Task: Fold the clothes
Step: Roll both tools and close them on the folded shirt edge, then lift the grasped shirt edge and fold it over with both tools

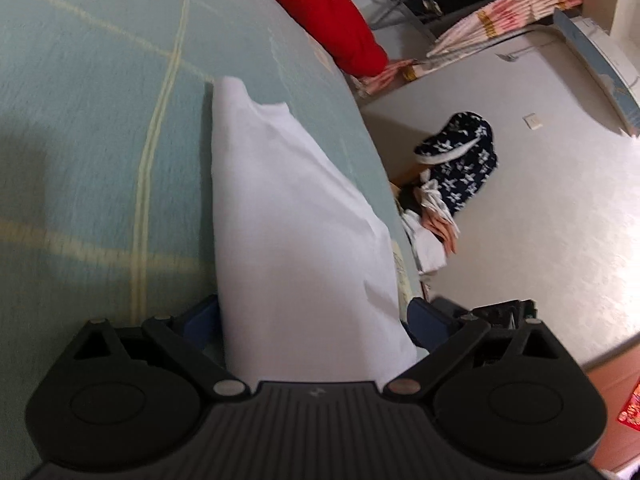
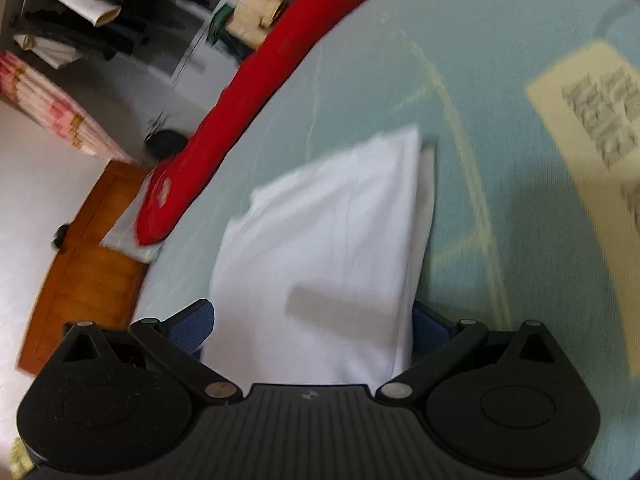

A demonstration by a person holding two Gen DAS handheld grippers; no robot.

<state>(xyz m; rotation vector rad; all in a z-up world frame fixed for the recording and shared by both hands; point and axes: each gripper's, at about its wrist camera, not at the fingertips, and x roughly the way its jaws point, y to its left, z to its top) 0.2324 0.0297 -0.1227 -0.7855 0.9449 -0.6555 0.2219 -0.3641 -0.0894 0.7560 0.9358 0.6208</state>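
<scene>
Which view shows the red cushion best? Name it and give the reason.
The right wrist view. There the red cushion runs as a long band along the far edge of the pale green bed cover, its rounded end in sight, though blurred. The left wrist view shows only a short stretch of it, cut by the upper frame edge.

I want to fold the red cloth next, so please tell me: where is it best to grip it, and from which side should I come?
Probably at the free rounded end of the red cloth, near the bed edge. It lies as a long band along that edge, so coming from the bed side across its narrow width looks easiest. Both grippers, left gripper and right gripper, hold the white garment now.
</scene>
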